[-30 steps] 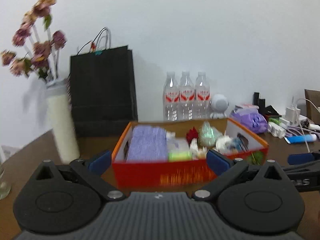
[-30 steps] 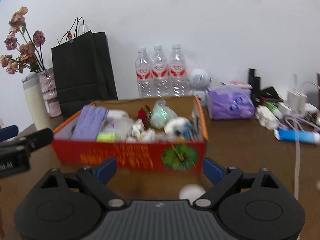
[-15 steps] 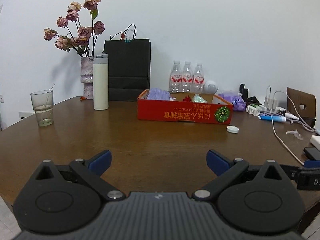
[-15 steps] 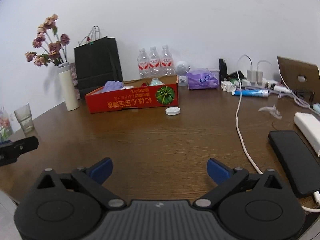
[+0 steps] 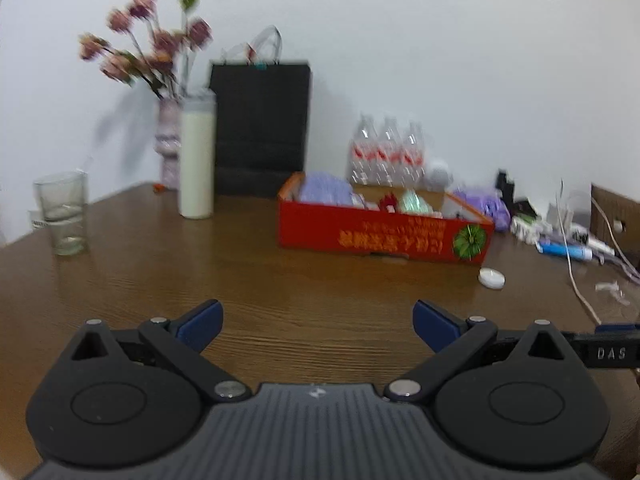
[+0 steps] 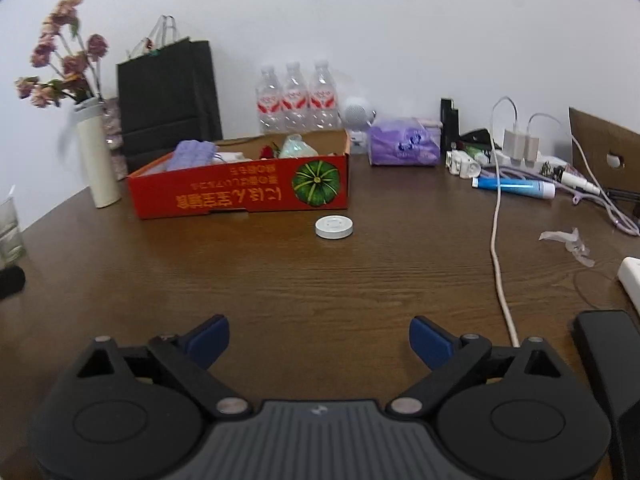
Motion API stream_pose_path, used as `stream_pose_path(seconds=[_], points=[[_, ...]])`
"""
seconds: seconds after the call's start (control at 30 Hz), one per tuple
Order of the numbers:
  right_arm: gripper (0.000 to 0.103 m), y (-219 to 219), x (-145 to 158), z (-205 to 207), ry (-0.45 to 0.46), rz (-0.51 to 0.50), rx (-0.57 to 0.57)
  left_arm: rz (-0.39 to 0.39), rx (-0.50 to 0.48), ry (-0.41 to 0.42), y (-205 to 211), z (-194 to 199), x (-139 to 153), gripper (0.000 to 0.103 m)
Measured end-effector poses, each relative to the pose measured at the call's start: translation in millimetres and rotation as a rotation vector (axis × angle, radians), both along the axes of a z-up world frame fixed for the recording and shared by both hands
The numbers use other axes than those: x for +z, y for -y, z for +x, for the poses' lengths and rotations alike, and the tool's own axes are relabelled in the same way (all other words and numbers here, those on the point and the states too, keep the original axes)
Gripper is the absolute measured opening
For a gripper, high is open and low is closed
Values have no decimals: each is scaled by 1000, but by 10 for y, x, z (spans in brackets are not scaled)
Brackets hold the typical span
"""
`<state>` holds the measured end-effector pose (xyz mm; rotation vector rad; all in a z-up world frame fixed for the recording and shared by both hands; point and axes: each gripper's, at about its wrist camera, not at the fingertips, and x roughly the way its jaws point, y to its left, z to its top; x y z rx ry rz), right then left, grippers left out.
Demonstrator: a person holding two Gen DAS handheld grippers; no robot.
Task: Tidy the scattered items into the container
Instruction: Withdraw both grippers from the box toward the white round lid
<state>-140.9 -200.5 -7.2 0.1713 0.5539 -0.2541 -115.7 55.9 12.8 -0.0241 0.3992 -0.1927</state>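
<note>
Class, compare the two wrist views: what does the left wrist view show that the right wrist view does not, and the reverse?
Only the left wrist view shows the whole glass, plus the right gripper's tip at its right edge. Only the right wrist view shows the chargers, the black phone and the pumpkin picture sharply. Both show the red box, white cap, black bag, three bottles, flowers, blue tube and each view's own open gripper.

Each claw, left claw [image 5: 316, 322] and right claw [image 6: 319, 335], has blue-padded fingers [image 6: 210, 334] on black linkage arms with silver screws, round black discs at 8 and 4 o'clock, a ribbed grey housing between.
</note>
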Motion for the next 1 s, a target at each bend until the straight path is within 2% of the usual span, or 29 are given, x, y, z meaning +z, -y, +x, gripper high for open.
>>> stream_pose_path(seconds=[0.17,0.37,0.53,0.7,0.83,1.0], points=[[96,33,-37,83,14,67,6,45,-17,-18,140,207,-81,103],[96,76,-80,242,-16,32,38,77,-4,-84,215,395,-217,103],[96,211,-114,427,-32,45,23,78,-2,-66,279,512,-176,103],[96,334,-102,642,-61,-17,-1,79,-5,-69,299,619,-174,103],[96,432,-127,748,-63,-10,3,79,6,-72,319,680,-145,103],[96,526,-132,930,-56,-15,26,30,35,-71,292,707,-103,103]])
